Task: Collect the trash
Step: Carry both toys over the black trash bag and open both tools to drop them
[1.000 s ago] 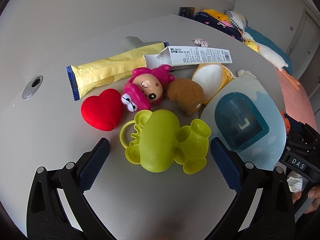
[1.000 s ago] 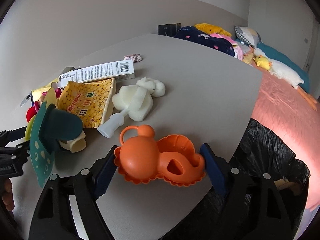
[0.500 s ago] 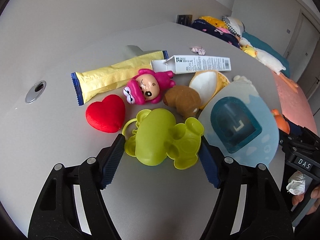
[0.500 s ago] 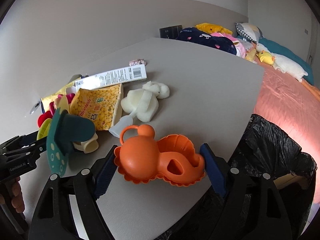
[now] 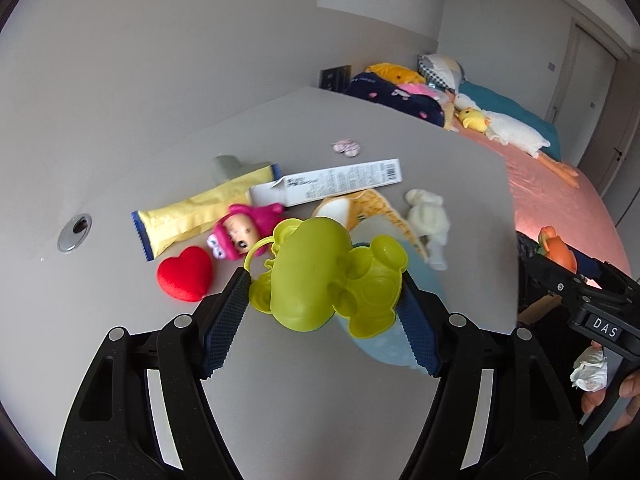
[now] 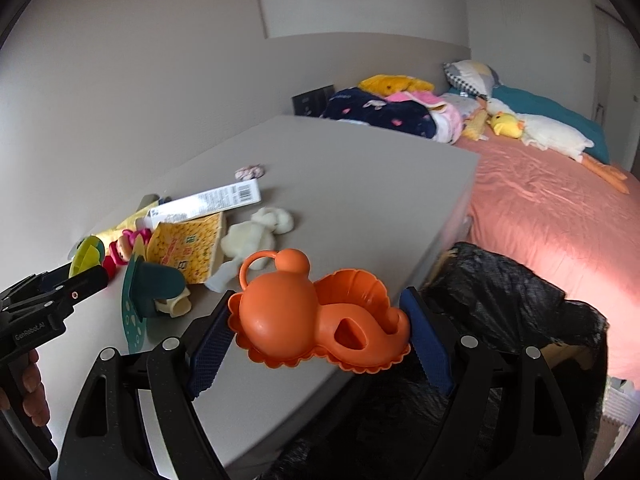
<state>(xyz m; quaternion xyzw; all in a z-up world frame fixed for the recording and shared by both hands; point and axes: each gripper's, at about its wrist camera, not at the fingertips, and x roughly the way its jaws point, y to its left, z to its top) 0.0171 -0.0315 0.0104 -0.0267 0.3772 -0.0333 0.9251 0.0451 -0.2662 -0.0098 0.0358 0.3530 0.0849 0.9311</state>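
My left gripper [image 5: 322, 304] is shut on a lime-green plastic toy mould [image 5: 326, 278] and holds it above the grey table [image 5: 360, 400]. My right gripper [image 6: 320, 338] is shut on an orange plastic toy mould [image 6: 316, 318], held at the table's front right edge beside a black trash bag [image 6: 500, 320]. On the table lie a yellow wrapper [image 5: 200, 210], a white carton box [image 5: 332, 186], a yellow snack bag [image 6: 188, 244] and a small crumpled pink wrapper [image 5: 346, 147].
A red heart [image 5: 185, 274], a pink doll [image 5: 240, 234], a white plush [image 5: 428, 216] and a teal plate-like toy [image 6: 148, 288] lie on the table. A metal grommet [image 5: 74, 232] sits at left. A bed with plush toys [image 6: 540, 200] stands at right.
My left gripper closed on the green mould and lifted it off the table. My right gripper rose with the orange mould and shifted toward the trash bag.
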